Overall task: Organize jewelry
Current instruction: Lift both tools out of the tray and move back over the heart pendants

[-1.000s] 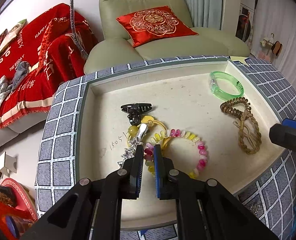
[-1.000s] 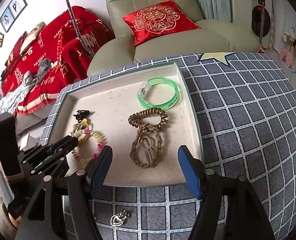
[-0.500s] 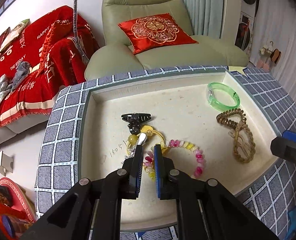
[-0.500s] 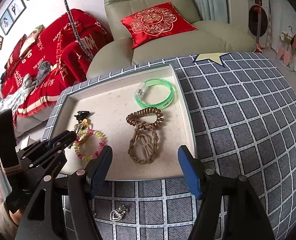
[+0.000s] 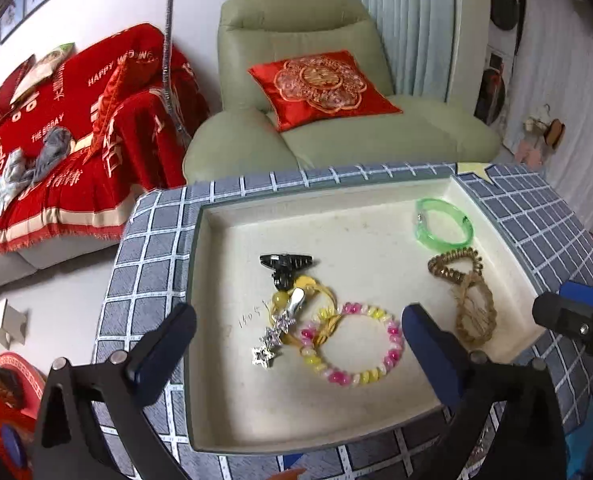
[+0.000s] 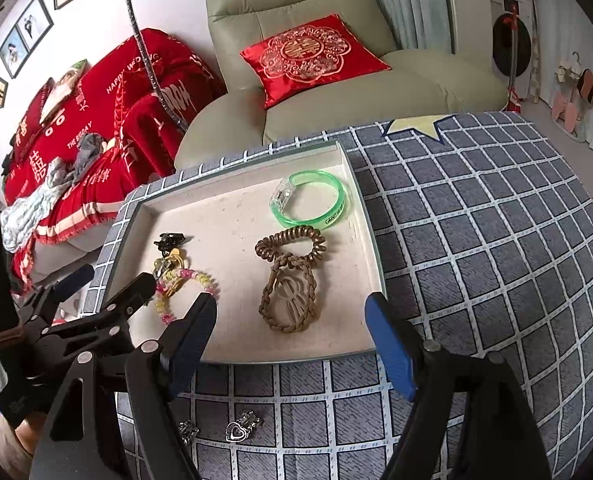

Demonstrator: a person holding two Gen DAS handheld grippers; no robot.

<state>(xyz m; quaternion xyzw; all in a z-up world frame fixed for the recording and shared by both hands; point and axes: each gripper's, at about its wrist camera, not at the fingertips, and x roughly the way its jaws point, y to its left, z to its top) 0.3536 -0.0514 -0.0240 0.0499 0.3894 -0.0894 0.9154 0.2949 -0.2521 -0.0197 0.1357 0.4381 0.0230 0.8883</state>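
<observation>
A cream tray [image 5: 232,420] [image 6: 232,216] holds a silver star chain [image 5: 274,336], a pink and yellow bead bracelet [image 5: 356,344] [image 6: 184,284], a black clip [image 5: 286,264] [image 6: 170,240], a green bangle [image 5: 444,230] [image 6: 312,204] and a brown braided cord piece [image 5: 468,296] [image 6: 292,280]. My left gripper [image 5: 296,344] [image 6: 104,284] is open and empty, above the tray's front over the chain and bracelet. My right gripper [image 6: 292,328] is open and empty over the tray's front edge. A silver heart pendant [image 6: 240,428] lies on the cloth in front of the tray.
The tray sits on a grey-blue checked cloth [image 6: 476,240]. A second small silver piece [image 6: 186,430] lies left of the heart pendant. A green armchair [image 5: 316,120] with a red cushion and a red sofa [image 5: 56,120] stand beyond the table.
My left gripper has opened wide and drawn back and up from the tray; the silver star chain now lies free in the tray. The right gripper stays open and has barely moved.
</observation>
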